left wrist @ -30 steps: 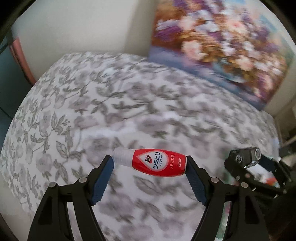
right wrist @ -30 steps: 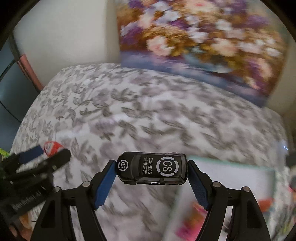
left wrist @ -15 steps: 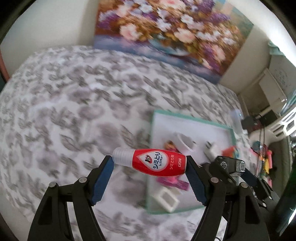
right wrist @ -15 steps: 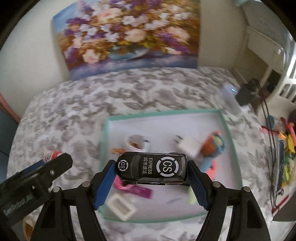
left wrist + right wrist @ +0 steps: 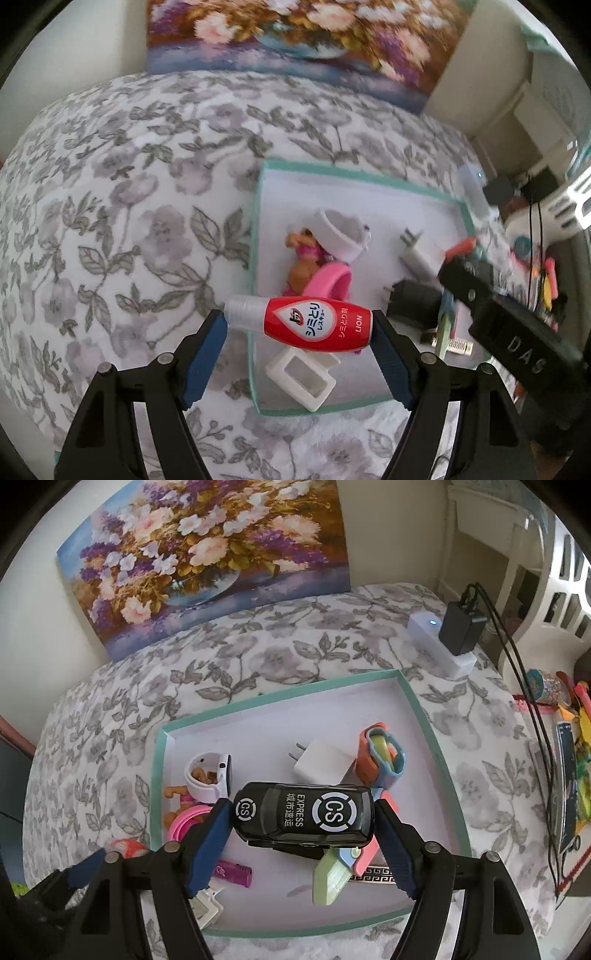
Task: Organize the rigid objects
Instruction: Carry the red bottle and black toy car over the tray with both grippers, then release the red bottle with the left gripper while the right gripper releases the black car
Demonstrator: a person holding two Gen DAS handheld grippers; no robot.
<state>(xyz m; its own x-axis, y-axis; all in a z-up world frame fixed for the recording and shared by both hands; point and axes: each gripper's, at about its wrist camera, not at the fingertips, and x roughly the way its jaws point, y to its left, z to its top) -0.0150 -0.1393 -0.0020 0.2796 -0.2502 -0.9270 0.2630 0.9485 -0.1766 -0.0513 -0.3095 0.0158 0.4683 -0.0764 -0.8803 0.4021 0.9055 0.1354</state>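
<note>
A second ago both cameras showed only the flowery bedspread [image 5: 122,206]. Now the green-edged tray [image 5: 439,746] fills the middle of both pictures, so both hands have carried their things over it, and I think dropping them in comes next.

The left gripper [image 5: 300,334] pinches the red bottle [image 5: 308,323] sideways between its blue pads, low in the frame, over the tray's left edge. The right gripper [image 5: 303,825] pinches the black toy car [image 5: 304,819] the same way, above the tray's middle. Both point steeply down. Already in the tray are a white charger [image 5: 323,762], a pink ring [image 5: 330,284] and a white cup [image 5: 208,777].
</note>
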